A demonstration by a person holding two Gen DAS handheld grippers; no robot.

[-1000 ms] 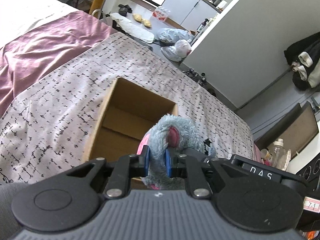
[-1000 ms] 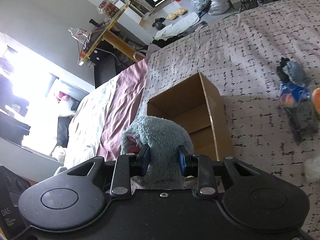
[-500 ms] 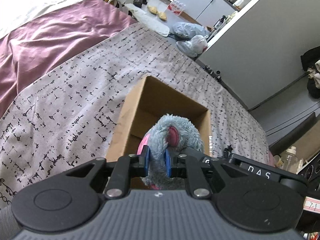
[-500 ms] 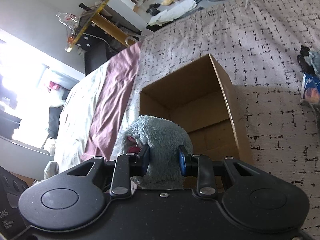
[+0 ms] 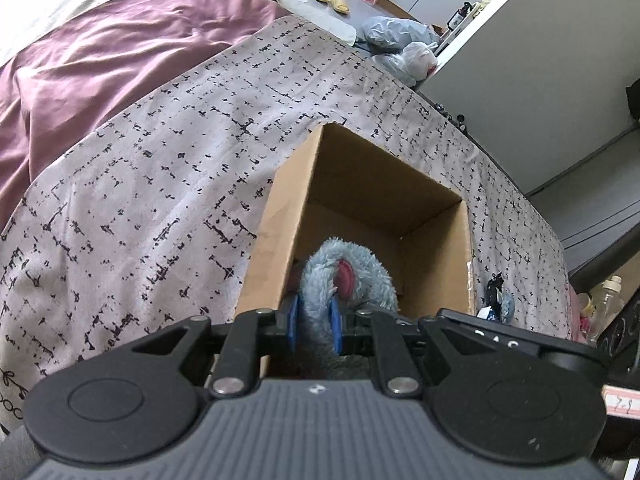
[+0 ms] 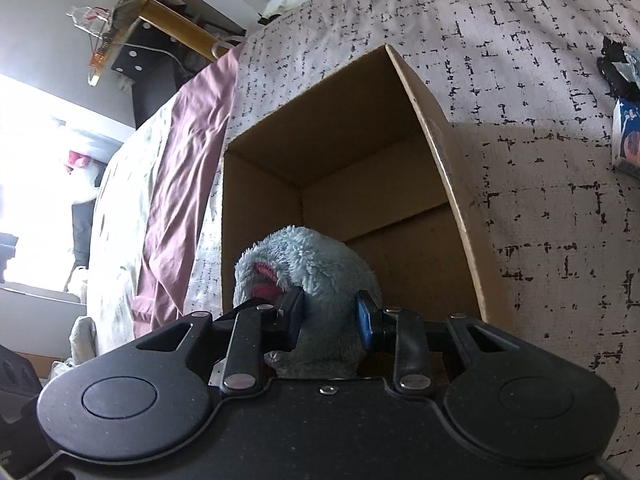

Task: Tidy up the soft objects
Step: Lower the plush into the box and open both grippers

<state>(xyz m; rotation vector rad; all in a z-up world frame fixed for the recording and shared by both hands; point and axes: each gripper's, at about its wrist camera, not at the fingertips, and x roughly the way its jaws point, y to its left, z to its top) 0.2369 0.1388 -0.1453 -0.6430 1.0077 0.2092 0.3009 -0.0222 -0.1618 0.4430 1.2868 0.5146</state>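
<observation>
Both grippers, left (image 5: 314,326) and right (image 6: 329,318), clamp one grey plush (image 6: 308,264) over the open box (image 6: 440,152) on the bed; best lowered well inside before letting go.

Box (image 5: 372,200): stands open-topped on the patterned bedspread (image 5: 160,184), near the middle of the bed.
Plush toy (image 5: 348,276): at the near end of the box's opening, in front of the box's far wall, clamped from two sides.
Left gripper (image 5: 314,326): pinches one part of the plush toy between its pads, near the box's near edge.
Right gripper (image 6: 330,320): pinches another part of the plush toy (image 6: 308,272), just beside the left gripper.
Plain sheet (image 5: 100,52): lies left of the bedspread.
Small items (image 6: 624,108): on the bedspread, right of the box (image 6: 440,152), well apart from it.
Bags (image 5: 400,44): on the floor beyond the bed's far edge.
</observation>
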